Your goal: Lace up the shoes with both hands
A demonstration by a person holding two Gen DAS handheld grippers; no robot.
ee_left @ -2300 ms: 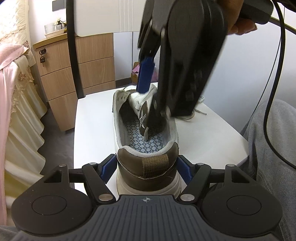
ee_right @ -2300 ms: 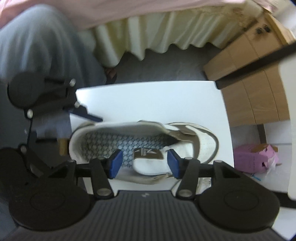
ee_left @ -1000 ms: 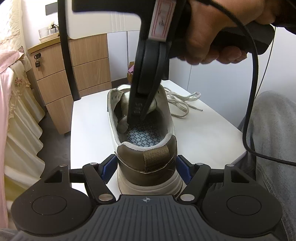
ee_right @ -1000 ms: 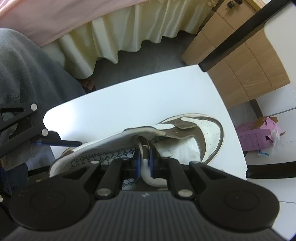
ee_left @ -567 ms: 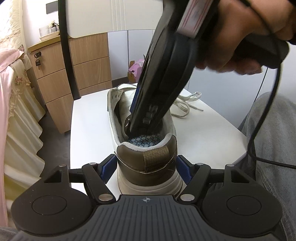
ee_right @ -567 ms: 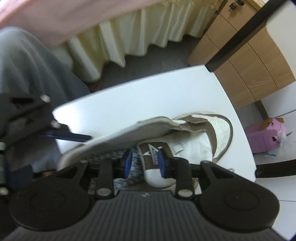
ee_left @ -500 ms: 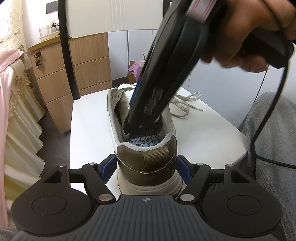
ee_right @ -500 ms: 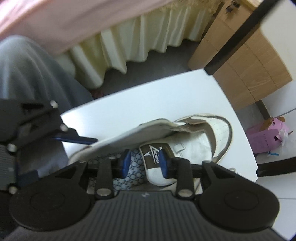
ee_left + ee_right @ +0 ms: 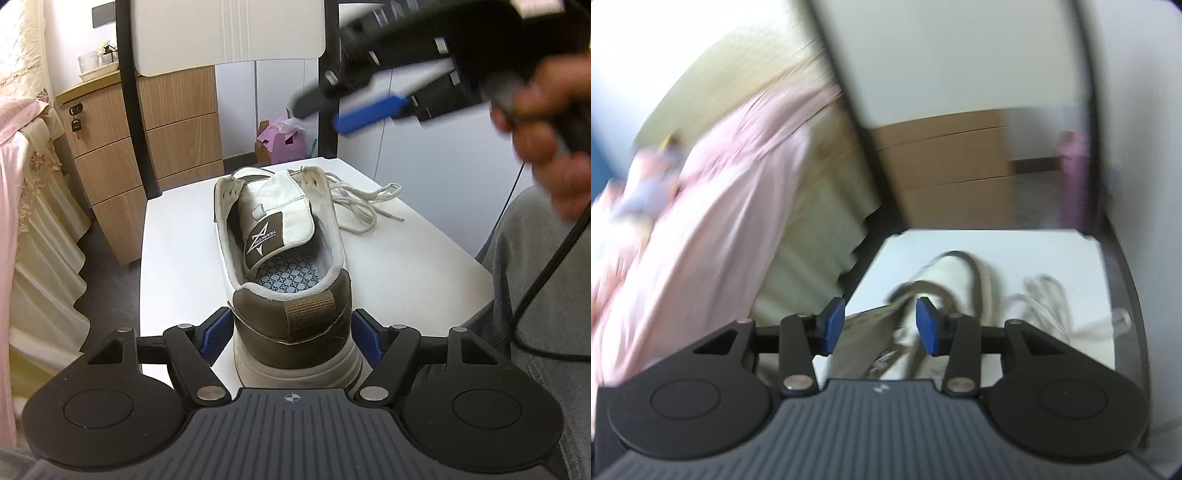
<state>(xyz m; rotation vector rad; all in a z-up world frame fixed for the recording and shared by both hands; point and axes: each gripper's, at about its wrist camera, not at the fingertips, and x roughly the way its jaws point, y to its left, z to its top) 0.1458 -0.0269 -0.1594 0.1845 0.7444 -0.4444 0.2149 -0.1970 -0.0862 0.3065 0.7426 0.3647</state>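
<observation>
A white and brown shoe [image 9: 288, 236] stands on the white table [image 9: 406, 266], toe pointing away. My left gripper [image 9: 291, 336] is shut on its brown heel, one blue pad against each side. The tongue [image 9: 277, 218] with its brown label lies back over the shoe's mouth. A loose white lace [image 9: 362, 206] is piled to the right of the shoe. My right gripper [image 9: 325, 114] hangs blurred in a hand above and to the right of the shoe. In its own view the right gripper [image 9: 881, 325] has its jaws opening with nothing between them, above the shoe [image 9: 945, 280] and lace [image 9: 1045, 295].
A black-framed chair back [image 9: 125, 92] stands behind the table, with wooden drawers [image 9: 177, 129] and a pink box [image 9: 280, 140] beyond. A bed with pink and cream covers [image 9: 22, 221] lies to the left. A person's grey trouser leg [image 9: 535, 277] borders the table's right edge.
My right gripper let go of the tongue, opened, rolled and lifted out of the shoe up to the right. The tongue now lies flat. My left gripper kept still on the heel.
</observation>
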